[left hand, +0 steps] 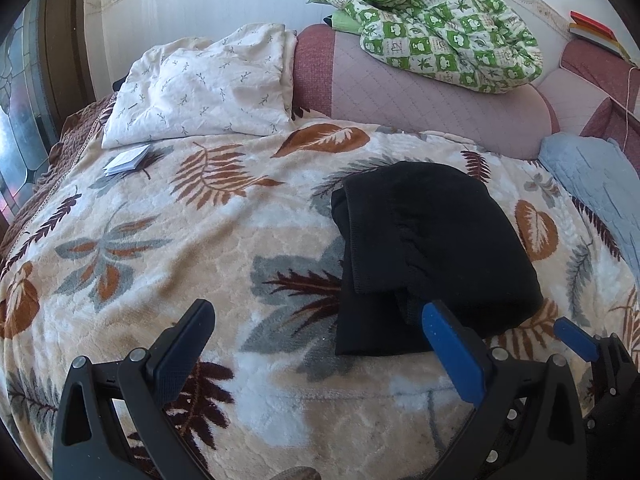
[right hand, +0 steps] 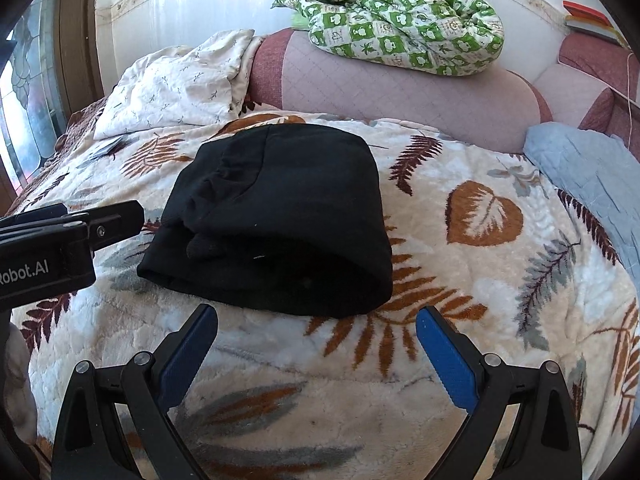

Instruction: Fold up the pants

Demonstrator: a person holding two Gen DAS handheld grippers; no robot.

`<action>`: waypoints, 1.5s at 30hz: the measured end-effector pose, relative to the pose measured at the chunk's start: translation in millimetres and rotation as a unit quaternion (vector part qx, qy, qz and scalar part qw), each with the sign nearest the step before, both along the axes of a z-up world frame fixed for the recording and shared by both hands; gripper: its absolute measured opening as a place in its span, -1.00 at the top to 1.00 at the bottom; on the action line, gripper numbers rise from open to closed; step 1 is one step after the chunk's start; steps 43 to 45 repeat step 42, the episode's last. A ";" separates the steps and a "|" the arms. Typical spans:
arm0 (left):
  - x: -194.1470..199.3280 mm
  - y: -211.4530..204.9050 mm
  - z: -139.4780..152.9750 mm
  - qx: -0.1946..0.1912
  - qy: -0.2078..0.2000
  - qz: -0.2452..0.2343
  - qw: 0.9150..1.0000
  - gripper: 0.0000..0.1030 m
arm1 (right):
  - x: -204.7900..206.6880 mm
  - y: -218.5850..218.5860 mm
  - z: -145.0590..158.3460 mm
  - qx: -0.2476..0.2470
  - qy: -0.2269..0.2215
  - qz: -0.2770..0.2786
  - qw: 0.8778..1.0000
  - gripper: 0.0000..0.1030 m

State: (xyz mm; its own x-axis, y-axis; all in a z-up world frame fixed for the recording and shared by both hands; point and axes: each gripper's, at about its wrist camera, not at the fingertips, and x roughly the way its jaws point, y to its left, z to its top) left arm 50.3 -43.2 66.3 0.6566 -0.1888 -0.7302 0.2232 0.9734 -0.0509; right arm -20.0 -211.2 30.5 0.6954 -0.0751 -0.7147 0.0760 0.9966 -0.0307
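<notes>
The black pants (left hand: 424, 248) lie folded into a compact bundle on the leaf-patterned blanket (left hand: 168, 240). My left gripper (left hand: 316, 308) hovers open just in front and to the left of the bundle, and its right blue pad overlaps the near edge. In the right wrist view the pants (right hand: 280, 216) sit straight ahead. My right gripper (right hand: 316, 314) is open just short of their near fold, with nothing between its fingers. One blue fingertip (left hand: 576, 338) of the right gripper shows at the lower right of the left view. The left gripper's body (right hand: 100, 224) shows at the left edge.
A white sprigged pillow (left hand: 200, 88) and a small stack of cards (left hand: 128, 160) lie at the far left. A green patterned quilt (left hand: 432, 20) sits on the pink padded headboard (left hand: 420, 100). A blue quilted cloth (left hand: 592, 184) lies at the right, and a window (left hand: 20, 120) is at the left.
</notes>
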 end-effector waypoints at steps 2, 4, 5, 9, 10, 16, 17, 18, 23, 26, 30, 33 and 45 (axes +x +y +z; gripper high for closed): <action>0.5 0.6 -1.5 -0.006 0.006 -0.002 1.000 -1.00 | 0.1 -0.1 -1.1 -0.001 0.001 0.000 1.000 -0.97; 0.9 0.9 -2.9 -0.007 0.008 0.000 1.000 -1.00 | 0.7 -0.6 -2.1 0.000 0.004 -0.001 1.000 -0.97; 1.1 1.0 -3.4 -0.006 0.009 0.000 1.000 -1.00 | 1.0 -1.3 -2.8 0.001 0.005 -0.001 1.000 -0.97; 0.9 -0.1 -3.9 -0.004 0.009 0.001 1.000 -1.00 | 1.2 -2.4 -4.5 0.003 0.007 -0.002 1.000 -0.97; 0.8 -0.1 -3.8 -0.003 0.008 0.000 1.000 -1.00 | 1.4 -2.5 -4.8 0.002 0.008 -0.003 1.000 -0.97; -2.0 -2.4 -4.1 0.004 0.002 -0.002 1.000 -1.00 | 2.4 -2.0 -6.9 -0.001 0.011 -0.002 1.000 -0.97; -2.7 -2.8 -3.6 0.005 -0.001 -0.002 1.000 -1.00 | 2.9 -2.1 -7.4 -0.001 0.013 -0.001 1.000 -0.97; -3.5 -3.3 -3.0 0.006 -0.003 -0.002 1.000 -1.00 | 3.1 -2.1 -7.7 -0.001 0.013 -0.001 1.000 -0.97; -5.6 -3.9 -1.4 0.005 -0.009 -0.007 1.000 -1.00 | 3.2 -3.2 -8.6 0.000 0.014 -0.002 1.000 -0.97; -7.3 -3.4 0.5 0.000 -0.014 -0.008 1.000 -1.00 | 3.1 -3.7 -9.3 0.000 0.013 -0.002 1.000 -0.97; -7.0 -1.4 0.5 -0.007 -0.013 -0.003 1.000 -1.00 | 3.6 -4.2 -10.1 -0.002 0.013 -0.001 1.000 -0.97; -5.8 0.5 -1.4 -0.012 -0.007 -0.001 1.000 -1.00 | 3.4 -3.7 -10.2 -0.003 0.013 -0.002 1.000 -0.97; -6.5 0.7 -3.8 0.003 -0.011 0.013 1.000 -1.00 | 4.1 -4.8 -11.6 -0.002 0.015 -0.004 1.000 -0.97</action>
